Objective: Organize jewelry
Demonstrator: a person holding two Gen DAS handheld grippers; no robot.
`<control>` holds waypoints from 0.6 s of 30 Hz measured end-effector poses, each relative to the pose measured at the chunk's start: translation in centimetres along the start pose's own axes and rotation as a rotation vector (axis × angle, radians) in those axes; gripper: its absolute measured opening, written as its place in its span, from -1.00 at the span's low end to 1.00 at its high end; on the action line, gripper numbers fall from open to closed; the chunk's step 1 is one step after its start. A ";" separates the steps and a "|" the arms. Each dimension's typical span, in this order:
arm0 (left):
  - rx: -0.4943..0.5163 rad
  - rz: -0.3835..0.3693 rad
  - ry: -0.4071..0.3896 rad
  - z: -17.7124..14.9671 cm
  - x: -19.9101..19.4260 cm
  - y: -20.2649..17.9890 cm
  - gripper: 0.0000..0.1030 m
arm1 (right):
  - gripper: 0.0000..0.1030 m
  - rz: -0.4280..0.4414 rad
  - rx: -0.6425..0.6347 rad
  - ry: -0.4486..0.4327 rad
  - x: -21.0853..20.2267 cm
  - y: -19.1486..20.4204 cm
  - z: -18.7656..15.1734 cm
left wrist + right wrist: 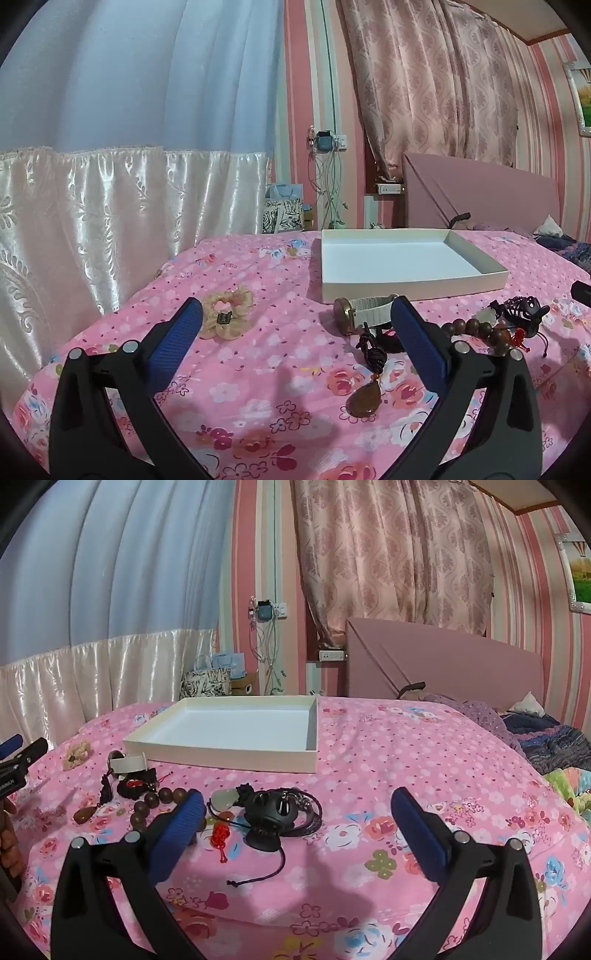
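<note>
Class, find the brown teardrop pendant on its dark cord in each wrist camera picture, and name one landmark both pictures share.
Left wrist view: the teardrop pendant lies low, right of centre, on the pink bedspread between the open fingers of the left gripper.
Right wrist view: the pendant sits far left, at mid-height.
Shared landmark: the white box, empty, behind the jewelry.

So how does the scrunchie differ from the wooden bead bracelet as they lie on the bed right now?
The scrunchie is pale beige gathered fabric; the wooden bead bracelet is a string of dark brown round beads. The scrunchie lies alone, apart from the other pieces, while the bracelet sits in the cluster beside the black hair claw and cords. The scrunchie carries a small dark tag; the bracelet shows none. Both rest on the pink floral bedspread, outside the white box.
</note>
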State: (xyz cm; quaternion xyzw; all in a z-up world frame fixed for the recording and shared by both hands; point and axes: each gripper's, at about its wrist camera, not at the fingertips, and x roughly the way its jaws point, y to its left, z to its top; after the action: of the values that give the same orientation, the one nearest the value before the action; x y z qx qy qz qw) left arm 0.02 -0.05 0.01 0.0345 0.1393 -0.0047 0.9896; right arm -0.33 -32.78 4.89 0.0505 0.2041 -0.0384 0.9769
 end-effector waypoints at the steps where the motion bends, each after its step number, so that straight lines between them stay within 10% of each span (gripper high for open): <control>1: 0.001 0.007 -0.001 0.0 0.0 -0.1 0.94 | 0.96 -0.013 -0.032 0.026 0.2 0.3 0.0; 18: -0.019 0.031 -0.004 0.1 -0.3 0.0 0.94 | 0.96 -0.018 -0.029 0.009 0.2 0.4 0.1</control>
State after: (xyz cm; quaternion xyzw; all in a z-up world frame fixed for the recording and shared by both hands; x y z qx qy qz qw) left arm -0.22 -0.01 0.24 0.0272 0.1368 0.0117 0.9902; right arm -0.05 -32.45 4.90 0.0346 0.2093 -0.0440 0.9763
